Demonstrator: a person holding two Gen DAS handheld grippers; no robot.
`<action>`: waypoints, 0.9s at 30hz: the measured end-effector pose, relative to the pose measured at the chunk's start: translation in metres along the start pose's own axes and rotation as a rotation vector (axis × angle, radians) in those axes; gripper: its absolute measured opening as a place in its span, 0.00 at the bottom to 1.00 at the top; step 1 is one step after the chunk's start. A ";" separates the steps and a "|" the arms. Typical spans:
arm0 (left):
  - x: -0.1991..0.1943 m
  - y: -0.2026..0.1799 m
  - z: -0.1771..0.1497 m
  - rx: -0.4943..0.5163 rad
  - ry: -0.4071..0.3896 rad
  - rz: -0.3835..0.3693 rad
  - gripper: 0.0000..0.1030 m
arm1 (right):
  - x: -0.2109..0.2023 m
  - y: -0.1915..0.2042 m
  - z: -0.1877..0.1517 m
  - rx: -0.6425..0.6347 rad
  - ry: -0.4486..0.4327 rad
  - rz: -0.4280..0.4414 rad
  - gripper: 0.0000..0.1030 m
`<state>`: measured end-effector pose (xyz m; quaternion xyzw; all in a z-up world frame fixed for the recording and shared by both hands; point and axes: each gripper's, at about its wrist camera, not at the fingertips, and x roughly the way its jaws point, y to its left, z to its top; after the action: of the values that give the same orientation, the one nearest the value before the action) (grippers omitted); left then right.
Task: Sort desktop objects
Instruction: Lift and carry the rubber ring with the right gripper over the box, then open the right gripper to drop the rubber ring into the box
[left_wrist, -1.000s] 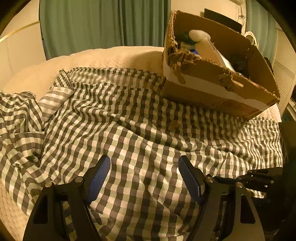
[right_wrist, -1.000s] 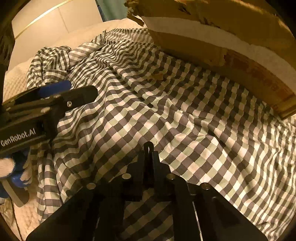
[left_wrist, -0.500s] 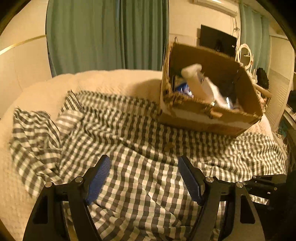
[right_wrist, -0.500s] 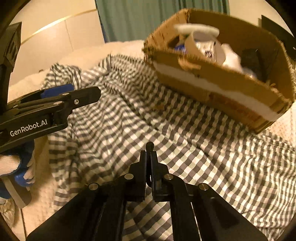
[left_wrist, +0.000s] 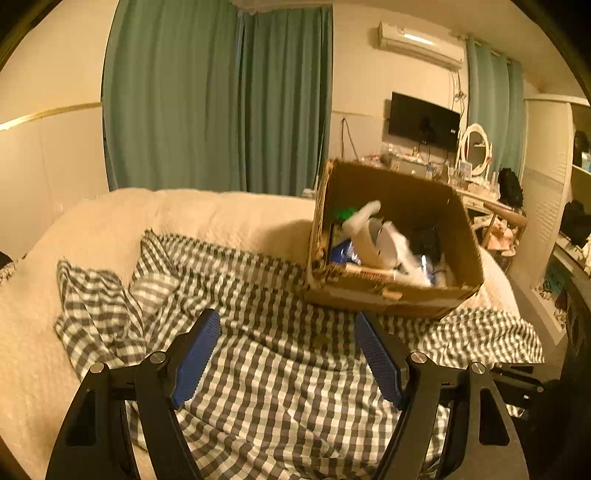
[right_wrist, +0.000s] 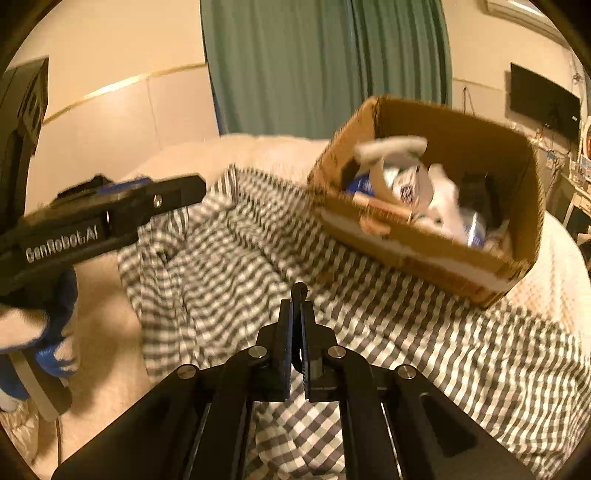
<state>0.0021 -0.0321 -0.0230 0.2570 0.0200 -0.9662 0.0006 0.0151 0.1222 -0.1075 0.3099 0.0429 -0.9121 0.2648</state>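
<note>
Everything's dumped in the cardboard box (left_wrist: 391, 291) on the checked cloth (left_wrist: 280, 373), so the left gripper (left_wrist: 288, 354) hangs with jaws wide apart, empty; right gripper (right_wrist: 295, 332) jaws pressed together, holding nothing.

Cardboard box (left_wrist: 391, 299): open-topped, brown, torn rim, tilted; rests at the far right edge of the checked cloth (left_wrist: 266, 354) on the bed. Contents: jumbled white items (left_wrist: 384, 240), a blue packet (left_wrist: 341, 251), something green (left_wrist: 345, 213), a dark object (left_wrist: 428, 240), perhaps a pouch.
</note>
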 end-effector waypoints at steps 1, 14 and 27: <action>-0.002 -0.001 0.004 0.003 -0.009 0.000 0.76 | -0.004 -0.001 0.005 0.001 -0.017 -0.006 0.03; 0.000 -0.011 0.057 0.021 -0.079 0.010 0.76 | -0.029 -0.015 0.073 0.002 -0.174 -0.025 0.03; 0.048 -0.030 0.108 0.043 -0.118 -0.038 0.76 | -0.020 -0.075 0.107 0.049 -0.256 -0.099 0.03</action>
<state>-0.0934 -0.0055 0.0484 0.1991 0.0042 -0.9797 -0.0220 -0.0679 0.1699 -0.0155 0.1948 0.0016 -0.9569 0.2153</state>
